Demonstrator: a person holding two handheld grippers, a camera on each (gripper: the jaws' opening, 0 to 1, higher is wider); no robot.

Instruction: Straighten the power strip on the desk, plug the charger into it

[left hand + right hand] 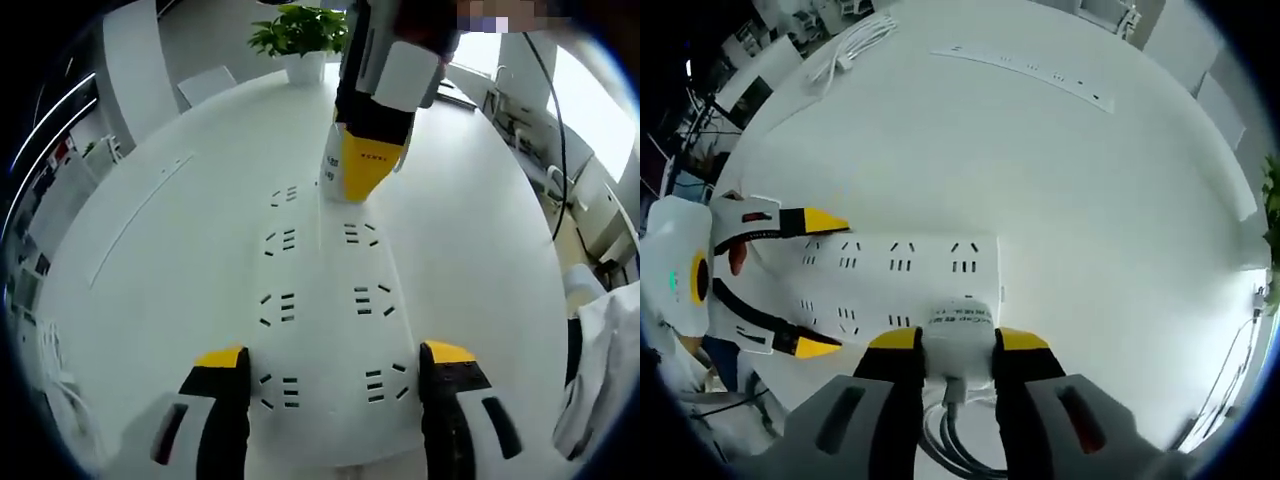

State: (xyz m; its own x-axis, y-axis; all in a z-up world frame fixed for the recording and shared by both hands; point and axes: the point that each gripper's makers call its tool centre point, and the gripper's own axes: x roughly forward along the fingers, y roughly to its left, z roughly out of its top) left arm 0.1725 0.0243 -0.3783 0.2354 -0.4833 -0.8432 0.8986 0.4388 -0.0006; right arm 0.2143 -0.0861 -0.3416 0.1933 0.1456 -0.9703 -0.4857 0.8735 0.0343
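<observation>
Your power strip [325,330] lies flat on the desk [150,250], running away from your left hand-held gripper [335,365], whose jaws stand one on each side of its near end. At the far end, your right hand-held gripper [365,165] holds the charger [960,335] over the last sockets. In the right gripper view, cables [950,435] lie beneath the charger. A potted plant [300,40] stands on the desk beyond the strip. A coiled cord [855,45] lies near the far desk edge.
</observation>
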